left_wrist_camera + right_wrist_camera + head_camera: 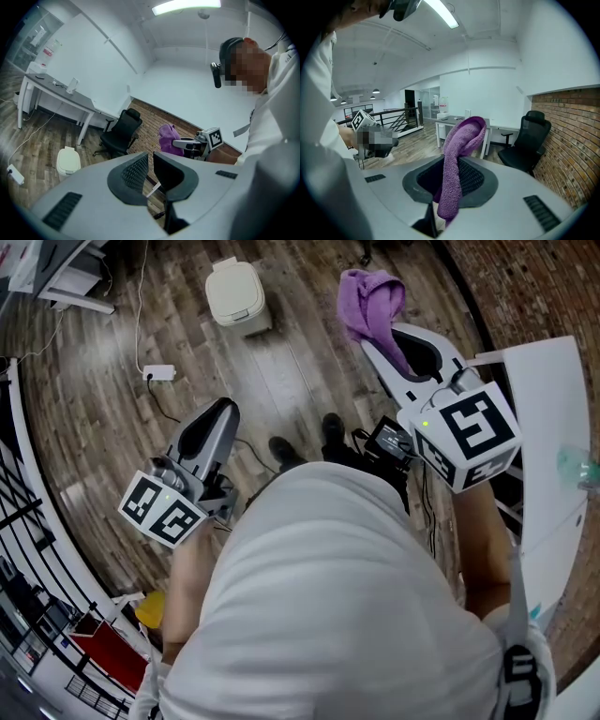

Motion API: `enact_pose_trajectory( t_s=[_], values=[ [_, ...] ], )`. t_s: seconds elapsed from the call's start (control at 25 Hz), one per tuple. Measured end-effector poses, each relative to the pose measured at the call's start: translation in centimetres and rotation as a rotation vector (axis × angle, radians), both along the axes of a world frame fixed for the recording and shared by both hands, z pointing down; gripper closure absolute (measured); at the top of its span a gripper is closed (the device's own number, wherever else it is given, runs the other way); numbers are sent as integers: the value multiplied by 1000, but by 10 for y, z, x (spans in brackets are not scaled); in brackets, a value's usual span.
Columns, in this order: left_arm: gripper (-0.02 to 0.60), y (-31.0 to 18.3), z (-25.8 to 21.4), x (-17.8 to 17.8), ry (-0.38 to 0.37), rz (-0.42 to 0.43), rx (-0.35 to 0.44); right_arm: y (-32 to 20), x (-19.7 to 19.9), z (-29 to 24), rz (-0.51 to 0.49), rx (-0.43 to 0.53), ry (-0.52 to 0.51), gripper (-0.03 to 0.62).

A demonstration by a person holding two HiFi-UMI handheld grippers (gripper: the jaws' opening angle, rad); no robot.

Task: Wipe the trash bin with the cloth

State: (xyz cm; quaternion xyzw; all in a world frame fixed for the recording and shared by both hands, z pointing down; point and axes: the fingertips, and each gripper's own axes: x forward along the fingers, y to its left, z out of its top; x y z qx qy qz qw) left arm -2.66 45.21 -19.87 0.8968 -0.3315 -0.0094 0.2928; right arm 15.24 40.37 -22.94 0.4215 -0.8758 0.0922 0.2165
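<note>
The cream trash bin (pixel 234 294) with its lid down stands on the wood floor ahead of me, small in the left gripper view (pixel 68 161). A purple cloth (pixel 372 304) hangs from my right gripper (pixel 382 341), whose jaws are shut on it; in the right gripper view the cloth (pixel 457 164) drapes over the jaws of that gripper (pixel 450 180). My left gripper (pixel 223 411) is held low at my left, its jaws (pixel 150 171) closed with nothing between them. Both grippers are well short of the bin.
A power strip (pixel 159 373) with cables lies on the floor left of the bin. A white desk (pixel 548 427) is close on my right, a railing (pixel 19 521) on my left. A black office chair (pixel 122 131) stands by the brick wall (pixel 567 140).
</note>
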Motion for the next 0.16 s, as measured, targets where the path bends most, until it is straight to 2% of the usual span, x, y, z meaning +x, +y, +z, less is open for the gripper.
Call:
enact_pose_trajectory(
  t_s=[0.16],
  values=[
    [548, -4, -1, -3, 1, -4, 2, -5, 0, 0, 18, -1, -3, 516]
  ],
)
